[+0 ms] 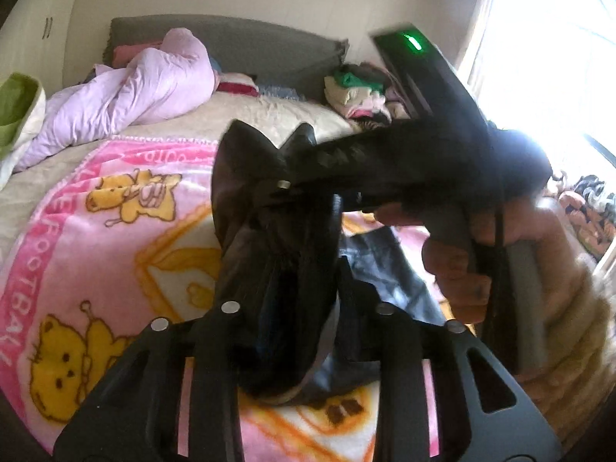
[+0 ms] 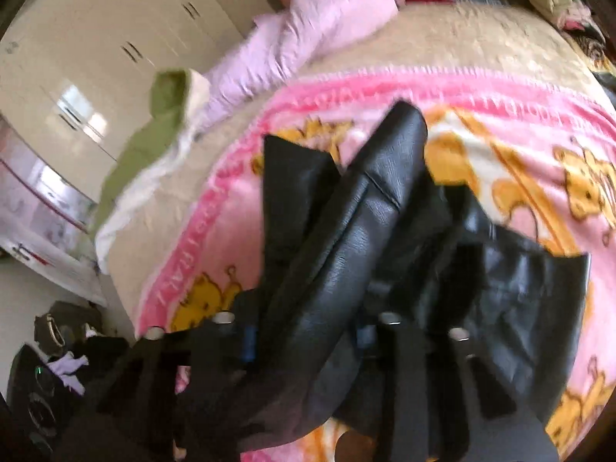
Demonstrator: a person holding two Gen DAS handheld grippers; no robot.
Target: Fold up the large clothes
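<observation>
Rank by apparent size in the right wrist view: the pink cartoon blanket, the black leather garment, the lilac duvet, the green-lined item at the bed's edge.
1. pink cartoon blanket
2. black leather garment, though nearness to the camera inflates it
3. lilac duvet
4. green-lined item

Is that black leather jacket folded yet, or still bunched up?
Still bunched up: the black leather jacket hangs crumpled from both sets of fingers, partly lifted off the pink blanket, with no neat fold.
</observation>
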